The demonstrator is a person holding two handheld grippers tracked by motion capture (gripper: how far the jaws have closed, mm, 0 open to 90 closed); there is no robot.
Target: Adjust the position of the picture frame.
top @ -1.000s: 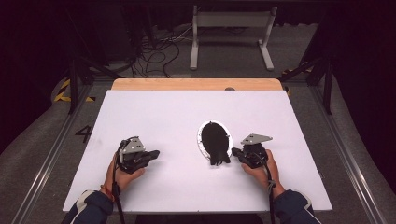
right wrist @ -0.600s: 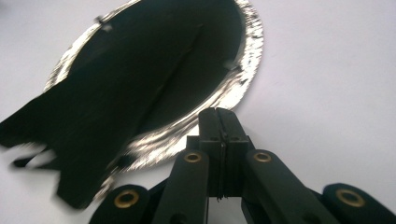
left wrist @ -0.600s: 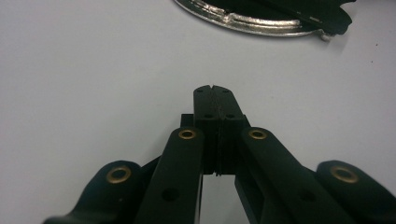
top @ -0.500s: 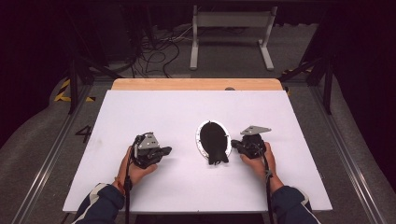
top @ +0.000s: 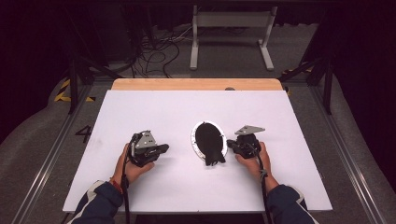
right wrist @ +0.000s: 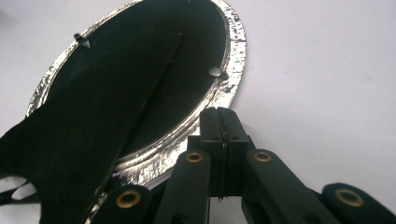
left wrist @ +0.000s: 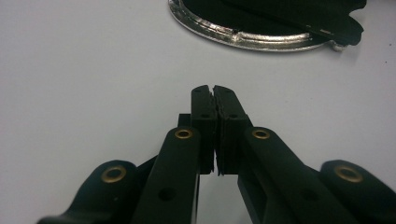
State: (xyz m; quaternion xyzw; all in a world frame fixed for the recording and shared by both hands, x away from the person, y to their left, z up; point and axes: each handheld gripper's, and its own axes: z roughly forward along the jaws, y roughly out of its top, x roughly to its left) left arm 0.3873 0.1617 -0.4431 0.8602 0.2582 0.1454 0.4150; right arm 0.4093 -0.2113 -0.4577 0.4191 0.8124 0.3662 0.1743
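Sleeves and forearms of mine are cut off by the near edge of the high view, so I go by my hands on the white table (top: pixel 154 112). What the dark piece (top: pixel 211 144) lying across the foil-rimmed oval dish (top: pixel 194 140) really is, I cannot make out; its tail hangs over the dish's near rim. My left gripper (left wrist: pixel 215 100) has its jaws pressed together with barely a slit between them, holding nothing, and the dish lies well ahead of its tips in the left gripper view. My right gripper (right wrist: pixel 220 122) is fully closed and empty too, its tips just at the crinkled foil rim; whether they touch it I cannot tell.
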